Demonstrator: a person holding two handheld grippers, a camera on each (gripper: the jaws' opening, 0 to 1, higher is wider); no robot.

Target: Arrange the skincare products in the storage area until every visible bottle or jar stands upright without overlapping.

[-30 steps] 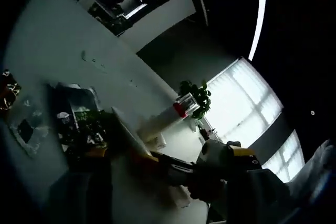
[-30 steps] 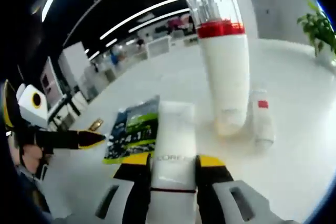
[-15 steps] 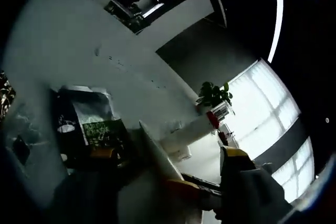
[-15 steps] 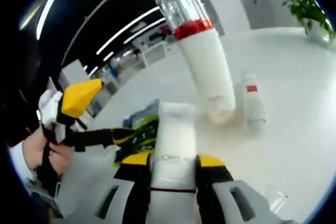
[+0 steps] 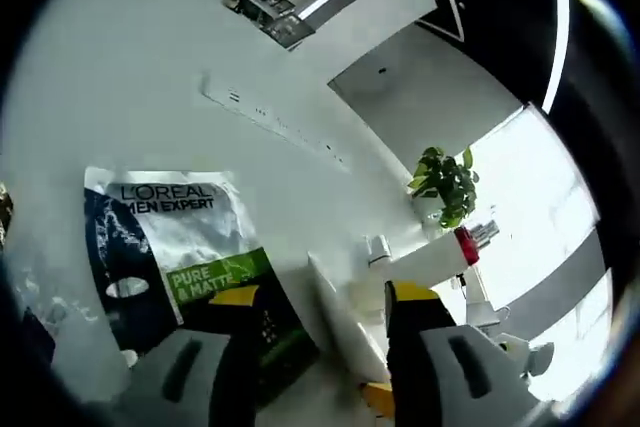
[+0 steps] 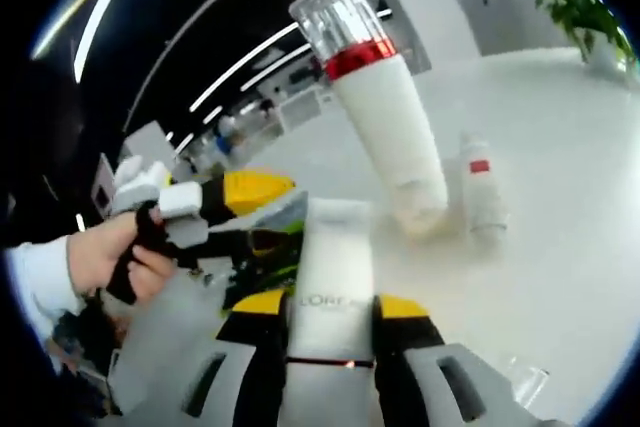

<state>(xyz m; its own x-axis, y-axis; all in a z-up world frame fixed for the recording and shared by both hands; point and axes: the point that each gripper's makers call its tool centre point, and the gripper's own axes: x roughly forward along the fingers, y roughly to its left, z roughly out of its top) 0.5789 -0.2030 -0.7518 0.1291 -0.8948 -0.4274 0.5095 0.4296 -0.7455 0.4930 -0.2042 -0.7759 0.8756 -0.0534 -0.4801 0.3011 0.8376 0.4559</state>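
Observation:
My right gripper point(image 6: 330, 303) is shut on a white L'Oreal tube point(image 6: 332, 257) that points away over the white table point(image 6: 560, 247). Beyond it a tall white bottle point(image 6: 385, 132) with a red band and clear cap stands upright, and a small white bottle point(image 6: 483, 197) with a red label lies beside it. In the right gripper view my left gripper point(image 6: 262, 213), held by a hand point(image 6: 95, 257), hovers open just left of the tube's far end. From the left gripper point(image 5: 325, 299), the tube point(image 5: 340, 312) shows edge-on between the open jaws, with the tall bottle point(image 5: 435, 259) behind.
A flat blue, white and green L'Oreal Men Expert sachet point(image 5: 175, 247) lies on the table under the left gripper, also seen as the sachet point(image 6: 275, 247) left of the tube. A potted plant point(image 5: 445, 185) stands at the table's far edge, near a bright window.
The left gripper has come closer to the tube's far end, with its jaws now level and beside it. The right gripper still holds the tube the same way.

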